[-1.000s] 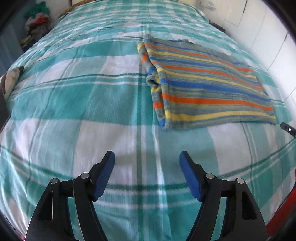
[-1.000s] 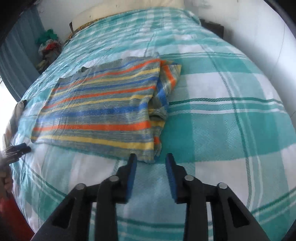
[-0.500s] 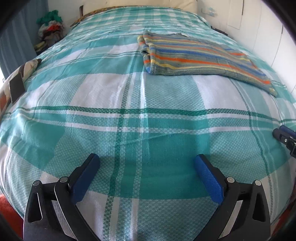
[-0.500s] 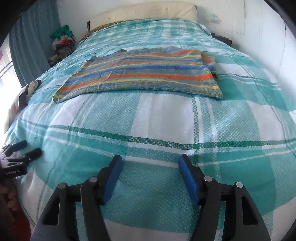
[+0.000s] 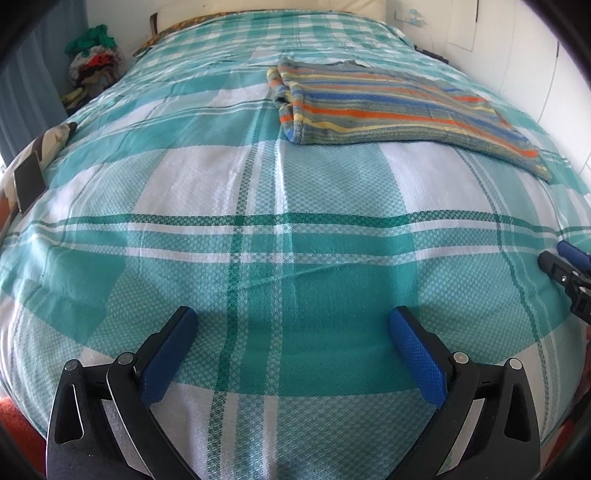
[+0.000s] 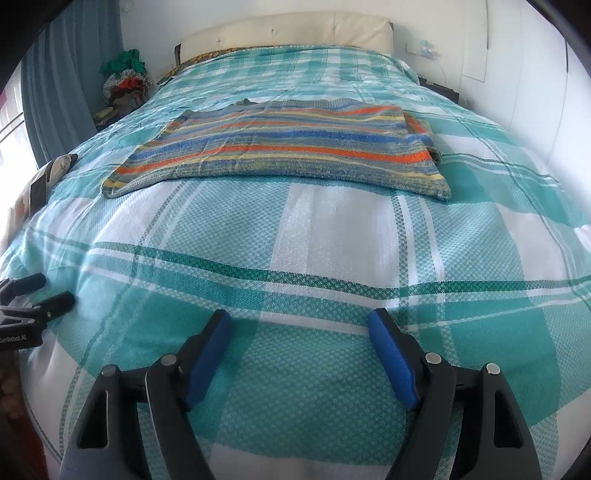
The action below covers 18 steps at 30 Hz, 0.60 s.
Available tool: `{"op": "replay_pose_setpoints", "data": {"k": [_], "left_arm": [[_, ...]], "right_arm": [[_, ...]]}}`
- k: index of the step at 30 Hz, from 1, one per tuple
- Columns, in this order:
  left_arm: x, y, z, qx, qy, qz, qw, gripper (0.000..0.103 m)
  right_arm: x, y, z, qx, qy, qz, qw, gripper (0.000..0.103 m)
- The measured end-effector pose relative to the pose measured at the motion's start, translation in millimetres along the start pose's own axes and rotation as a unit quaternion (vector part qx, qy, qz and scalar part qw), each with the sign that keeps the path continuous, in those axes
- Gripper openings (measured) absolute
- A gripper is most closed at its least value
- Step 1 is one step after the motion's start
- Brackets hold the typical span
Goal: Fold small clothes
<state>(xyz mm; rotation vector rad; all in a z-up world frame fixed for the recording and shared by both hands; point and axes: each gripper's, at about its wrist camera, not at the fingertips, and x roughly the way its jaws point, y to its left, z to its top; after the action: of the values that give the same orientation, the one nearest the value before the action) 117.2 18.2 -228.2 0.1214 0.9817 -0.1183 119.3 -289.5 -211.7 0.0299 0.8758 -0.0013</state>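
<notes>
Well apart from both wide-spread, empty grippers, left gripper (image 5: 291, 334), right gripper (image 6: 299, 332), striped garment (image 6: 280, 151), clothes heap (image 6: 125, 81) bedside.

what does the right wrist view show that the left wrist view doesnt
Only the right wrist view shows the cream headboard, and the left gripper entering at its left edge. Only the left wrist view shows the right gripper entering at its right edge, plus the garment's bunched left end up close. Both share the striped garment lying flat on the teal plaid bedspread, the clothes pile by the curtain, and open, empty jaws over bare bedspread.
</notes>
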Motion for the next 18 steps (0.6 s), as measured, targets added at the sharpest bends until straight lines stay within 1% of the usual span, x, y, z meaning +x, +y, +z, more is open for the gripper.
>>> {"op": "replay_pose_setpoints", "data": {"k": [18], "left_arm": [[-0.1, -1.3, -0.6, 0.004, 0.002, 0.002, 1.0, 0.102]], "right_arm": [[0.2, 0.3, 0.4, 0.0, 0.0, -0.001, 1.0, 0.077]]}}
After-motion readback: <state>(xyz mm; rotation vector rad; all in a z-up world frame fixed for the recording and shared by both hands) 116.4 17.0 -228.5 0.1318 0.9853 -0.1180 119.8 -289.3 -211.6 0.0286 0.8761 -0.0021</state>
